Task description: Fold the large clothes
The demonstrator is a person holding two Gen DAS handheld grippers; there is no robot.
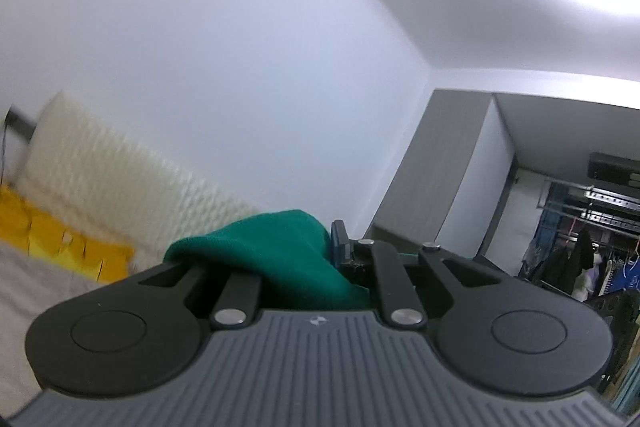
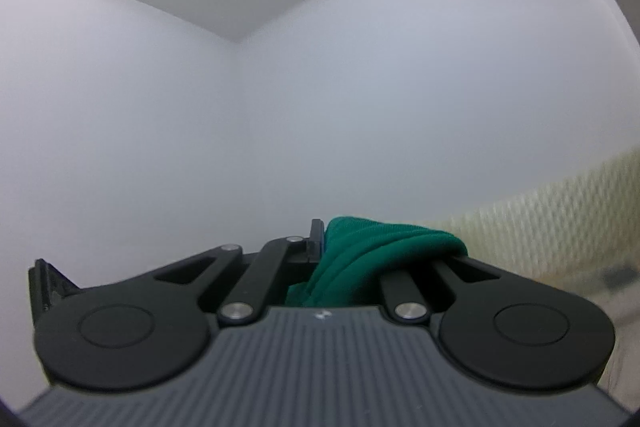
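At lower centre of each wrist view, a bunch of green garment (image 1: 276,251) (image 2: 376,251) sits pinched in a closed claw: left claw (image 1: 334,247), right claw (image 2: 322,241). Clothes hang in the closet (image 1: 580,247) at the left view's right edge.

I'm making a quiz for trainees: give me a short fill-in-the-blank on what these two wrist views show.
1. The cloth pinched in the left hand-held gripper is ____ in colour.
2. The right hand-held gripper is shut on the same ____ cloth.
3. In the left wrist view, the blurred bedding is ____.

Missing words: green; green; yellow
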